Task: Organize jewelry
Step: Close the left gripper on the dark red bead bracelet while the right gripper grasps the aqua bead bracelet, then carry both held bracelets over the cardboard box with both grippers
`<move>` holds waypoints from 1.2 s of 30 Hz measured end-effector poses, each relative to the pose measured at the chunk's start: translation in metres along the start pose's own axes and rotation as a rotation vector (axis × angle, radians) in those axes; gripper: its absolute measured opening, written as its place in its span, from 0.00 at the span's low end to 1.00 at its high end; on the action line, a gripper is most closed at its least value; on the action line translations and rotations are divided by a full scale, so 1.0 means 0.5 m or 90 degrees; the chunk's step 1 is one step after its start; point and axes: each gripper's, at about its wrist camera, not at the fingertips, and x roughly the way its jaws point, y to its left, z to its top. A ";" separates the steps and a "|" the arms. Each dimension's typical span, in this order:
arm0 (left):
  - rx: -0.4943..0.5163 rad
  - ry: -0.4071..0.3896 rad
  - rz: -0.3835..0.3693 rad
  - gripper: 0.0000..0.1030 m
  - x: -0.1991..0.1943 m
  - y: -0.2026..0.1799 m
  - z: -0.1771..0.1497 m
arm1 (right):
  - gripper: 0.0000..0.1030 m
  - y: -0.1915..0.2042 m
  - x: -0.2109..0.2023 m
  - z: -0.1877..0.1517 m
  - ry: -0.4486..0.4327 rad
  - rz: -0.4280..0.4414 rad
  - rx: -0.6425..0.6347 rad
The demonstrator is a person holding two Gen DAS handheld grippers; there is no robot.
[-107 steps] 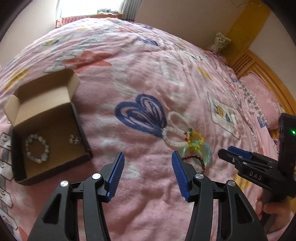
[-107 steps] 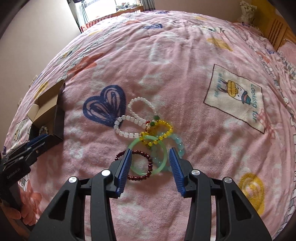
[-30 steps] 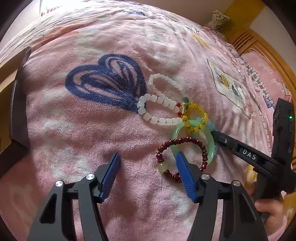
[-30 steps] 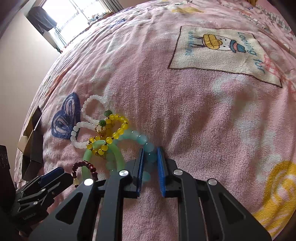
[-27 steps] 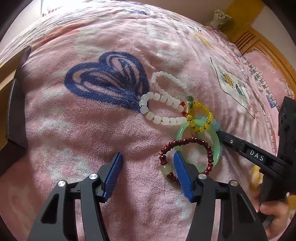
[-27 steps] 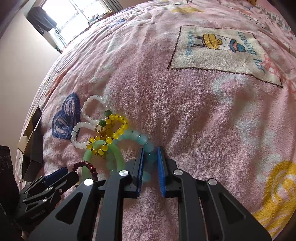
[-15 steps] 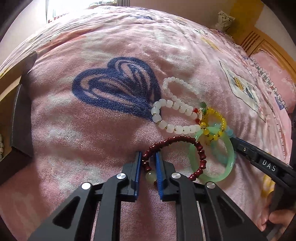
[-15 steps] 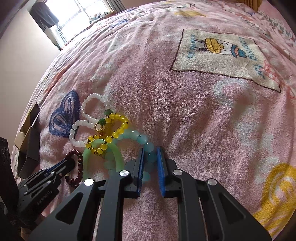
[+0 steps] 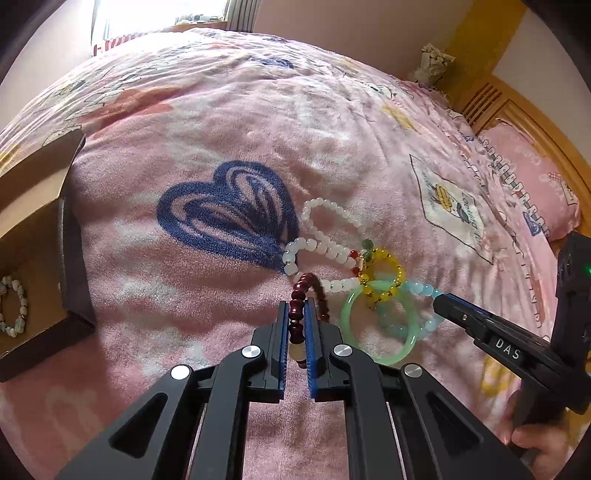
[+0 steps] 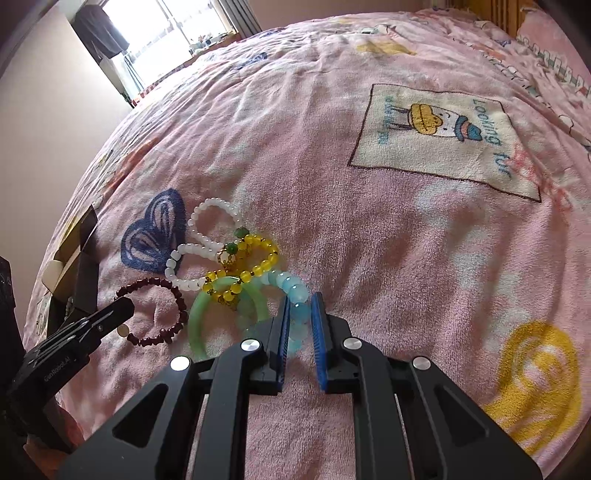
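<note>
Dark-red bead bracelet point(image 9: 297, 295), one pale bead, pinched by left gripper point(image 9: 296, 314); right gripper point(image 10: 300, 306) clamps pale-blue bracelet point(image 10: 295, 295) on pink bedspread point(image 10: 369, 229); window point(image 10: 170, 22) beyond.

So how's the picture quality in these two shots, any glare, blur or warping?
Left wrist view: the window is blown out white, and the fisheye bulges the pink blanket into a dome; the bracelets are sharp. Right wrist view: the same bulge, dark corners, a bright window, the printed patch crisp.
</note>
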 end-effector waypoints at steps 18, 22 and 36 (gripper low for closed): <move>-0.020 -0.087 -0.015 0.09 -0.120 0.007 0.028 | 0.12 0.050 -0.116 0.028 -0.061 -0.001 -0.038; -0.032 -0.114 -0.010 0.09 -0.156 0.025 0.036 | 0.12 0.072 -0.128 0.032 -0.064 0.007 -0.048; -0.098 -0.175 0.039 0.09 -0.226 0.114 0.043 | 0.12 0.216 -0.139 0.045 -0.064 0.045 -0.117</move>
